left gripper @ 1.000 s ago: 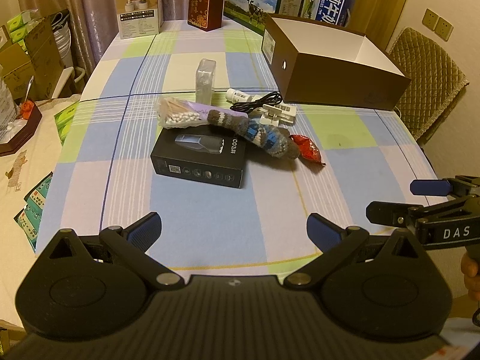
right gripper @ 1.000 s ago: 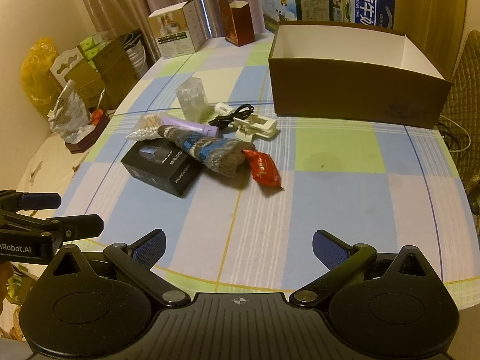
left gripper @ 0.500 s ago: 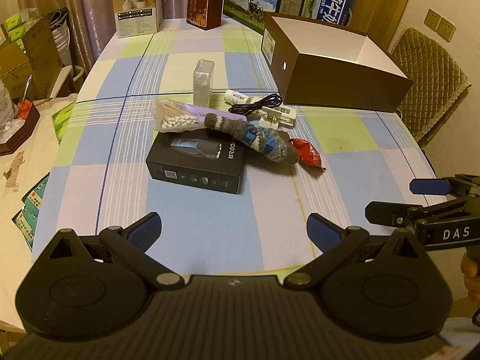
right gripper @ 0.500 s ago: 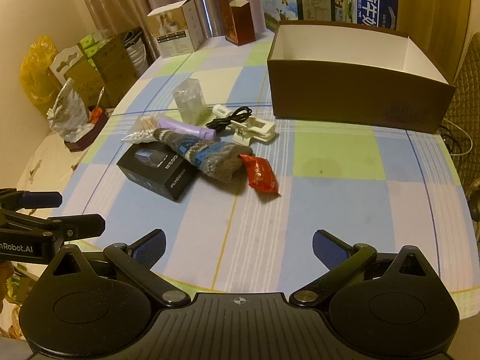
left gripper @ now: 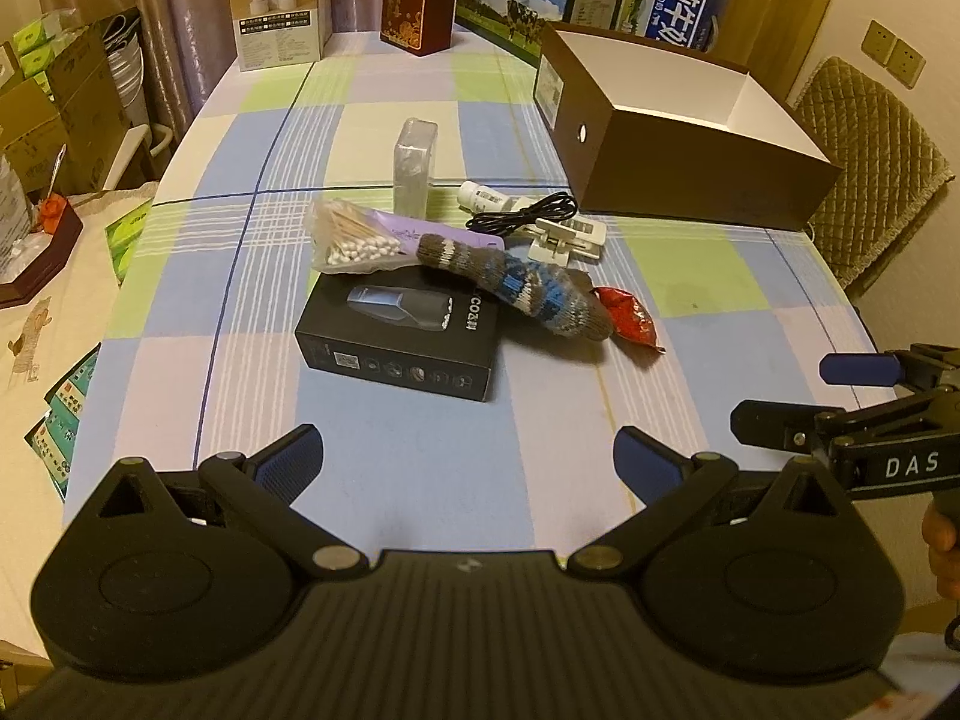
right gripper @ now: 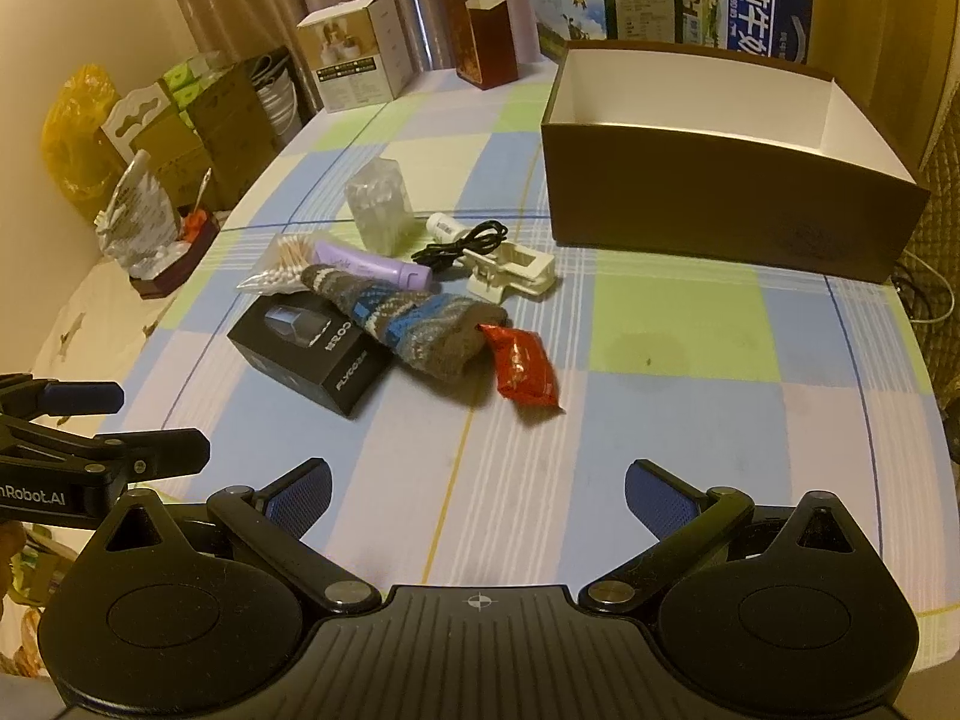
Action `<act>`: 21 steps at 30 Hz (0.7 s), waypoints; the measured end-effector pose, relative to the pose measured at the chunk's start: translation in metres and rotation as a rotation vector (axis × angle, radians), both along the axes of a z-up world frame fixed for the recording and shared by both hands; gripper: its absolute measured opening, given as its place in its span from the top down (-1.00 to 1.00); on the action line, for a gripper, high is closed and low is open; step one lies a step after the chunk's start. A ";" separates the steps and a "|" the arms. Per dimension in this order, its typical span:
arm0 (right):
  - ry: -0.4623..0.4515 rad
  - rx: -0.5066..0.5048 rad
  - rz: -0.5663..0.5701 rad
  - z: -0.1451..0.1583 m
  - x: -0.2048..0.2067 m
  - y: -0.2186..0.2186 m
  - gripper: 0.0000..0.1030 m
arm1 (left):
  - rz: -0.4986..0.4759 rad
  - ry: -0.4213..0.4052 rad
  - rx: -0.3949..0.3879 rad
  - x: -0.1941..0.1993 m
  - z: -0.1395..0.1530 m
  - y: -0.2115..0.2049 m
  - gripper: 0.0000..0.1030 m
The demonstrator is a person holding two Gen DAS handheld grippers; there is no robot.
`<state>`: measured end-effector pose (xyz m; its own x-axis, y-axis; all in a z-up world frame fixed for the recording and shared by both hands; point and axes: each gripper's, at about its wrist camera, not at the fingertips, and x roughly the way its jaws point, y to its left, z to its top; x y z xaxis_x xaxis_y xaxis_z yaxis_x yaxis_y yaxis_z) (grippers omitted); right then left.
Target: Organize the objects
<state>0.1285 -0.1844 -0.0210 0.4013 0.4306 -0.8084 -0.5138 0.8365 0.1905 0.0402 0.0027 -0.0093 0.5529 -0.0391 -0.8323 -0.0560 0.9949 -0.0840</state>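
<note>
The left tool [left gripper: 467, 453] is held with its fingers spread wide and nothing between them, low over the near edge of the worktop [left gripper: 420, 450]; the right tool [right gripper: 477, 489] is likewise spread and empty, just beside it on the right. Neither is in contact with any object, so the step in hand is judged to be the approach, with nothing yet gathered. Ahead of both tools, a loose heap is seen at mid-worktop: a black boxed item [left gripper: 399, 333] nearest, a striped knitted sock [left gripper: 516, 285] draped across its far right corner, and a bag of cotton swabs [left gripper: 354, 240] touching its far left edge. A red wrapper [right gripper: 522, 366] lies just beside the sock's right end, with a white clip [right gripper: 513, 279], a black cable [right gripper: 462, 243] and a clear plastic case [right gripper: 381, 204] farther off. The open brown box [right gripper: 720, 192] stands at the far right, apparently empty, and is presumed to be the destination. For the next move, one tool would need to be carried forward to the heap and closed on a single item, probably the sock or the wrapper, since these lie uppermost and nearest.
</note>
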 end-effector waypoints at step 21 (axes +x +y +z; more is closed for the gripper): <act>-0.017 -0.083 0.010 -0.048 0.064 0.010 -0.96 | 0.096 0.069 0.037 0.037 -0.022 0.021 -0.98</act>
<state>0.1928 -0.1747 -0.0688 0.4111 0.3666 -0.8346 -0.5248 0.8438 0.1122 0.0770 0.0238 -0.0318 0.4943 0.0424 -0.8682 -0.1556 0.9870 -0.0404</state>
